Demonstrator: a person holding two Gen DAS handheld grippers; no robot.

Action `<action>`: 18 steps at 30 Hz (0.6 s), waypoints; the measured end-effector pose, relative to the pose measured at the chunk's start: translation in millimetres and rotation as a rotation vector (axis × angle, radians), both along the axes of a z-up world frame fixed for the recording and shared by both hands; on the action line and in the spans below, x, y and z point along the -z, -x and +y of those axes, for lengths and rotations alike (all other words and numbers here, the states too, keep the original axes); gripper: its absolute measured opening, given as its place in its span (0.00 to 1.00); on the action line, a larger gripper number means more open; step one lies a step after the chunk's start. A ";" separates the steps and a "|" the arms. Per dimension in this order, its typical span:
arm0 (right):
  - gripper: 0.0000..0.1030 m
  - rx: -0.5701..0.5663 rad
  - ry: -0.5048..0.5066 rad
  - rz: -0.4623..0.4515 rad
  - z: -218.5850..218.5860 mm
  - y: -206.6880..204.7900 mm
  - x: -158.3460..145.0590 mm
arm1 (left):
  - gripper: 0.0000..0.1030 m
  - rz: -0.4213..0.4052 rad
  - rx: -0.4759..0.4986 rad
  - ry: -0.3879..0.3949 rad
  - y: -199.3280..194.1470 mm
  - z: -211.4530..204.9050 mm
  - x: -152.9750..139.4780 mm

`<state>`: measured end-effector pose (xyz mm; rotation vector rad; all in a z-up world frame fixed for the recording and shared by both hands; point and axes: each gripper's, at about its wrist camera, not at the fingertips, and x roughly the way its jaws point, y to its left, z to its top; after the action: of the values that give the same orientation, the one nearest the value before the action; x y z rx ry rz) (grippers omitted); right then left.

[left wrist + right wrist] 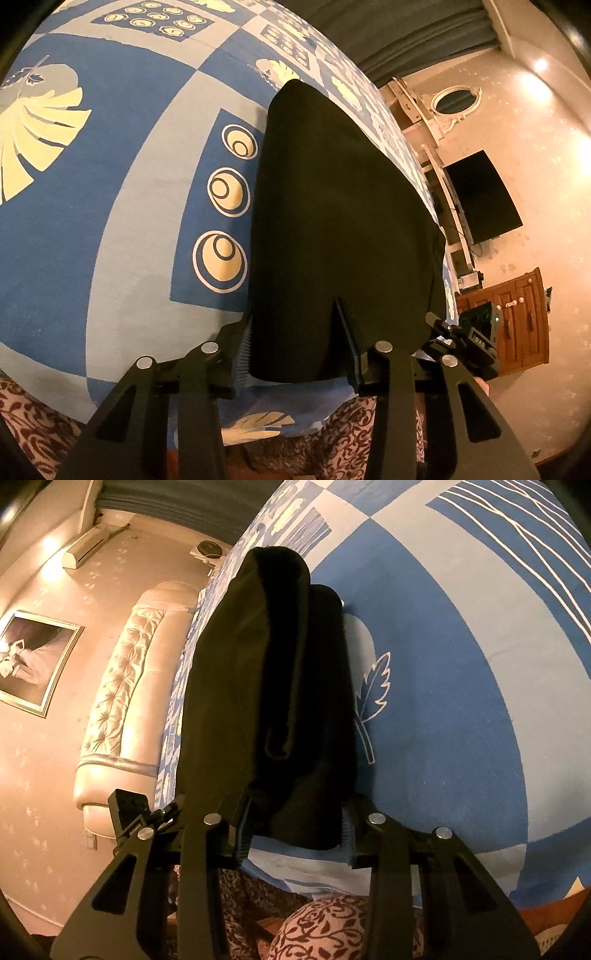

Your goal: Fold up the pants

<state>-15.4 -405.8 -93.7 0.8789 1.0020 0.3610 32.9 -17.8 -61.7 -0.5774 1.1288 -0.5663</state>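
Pants [343,221], black, lie on the blue patterned bed [129,206], reaching its near edge. My left hand-held gripper [299,350] clamps their near end; my right hand-held gripper [295,823] clamps the folded layers there too.

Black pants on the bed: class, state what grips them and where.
Both the left gripper and right gripper clamp the black pants at their near edge.

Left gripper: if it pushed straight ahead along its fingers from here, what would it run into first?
The black pants themselves. The left gripper is already clamped on their near edge, and the dark fabric stretches ahead over the blue patterned bedsheet. It would likely bunch the cloth before pressing into the bed.
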 end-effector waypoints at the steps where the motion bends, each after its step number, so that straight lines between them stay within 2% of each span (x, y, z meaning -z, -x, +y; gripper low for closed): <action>1: 0.35 0.000 0.001 -0.002 0.0 -0.6 -0.2 | 0.39 -0.004 -0.007 -0.002 0.4 0.6 -1.2; 8: 0.34 -0.003 0.015 -0.014 5.0 -5.2 -0.6 | 0.34 -0.017 -0.041 0.001 -2.1 11.7 -2.9; 13: 0.34 -0.009 0.012 -0.020 5.1 -7.1 0.7 | 0.33 -0.001 -0.055 0.018 -1.8 18.6 3.6; 15: 0.34 -0.010 0.009 -0.021 4.3 -5.3 1.2 | 0.34 0.019 -0.055 0.064 -0.4 19.3 8.3; 18: 0.34 -0.007 -0.004 -0.022 3.6 -1.5 2.1 | 0.41 0.079 -0.070 0.160 -0.8 25.8 18.5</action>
<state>-13.9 -402.2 -95.8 0.8737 0.9848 0.3785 33.7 8.0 -80.2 -0.7800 1.1395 -0.5812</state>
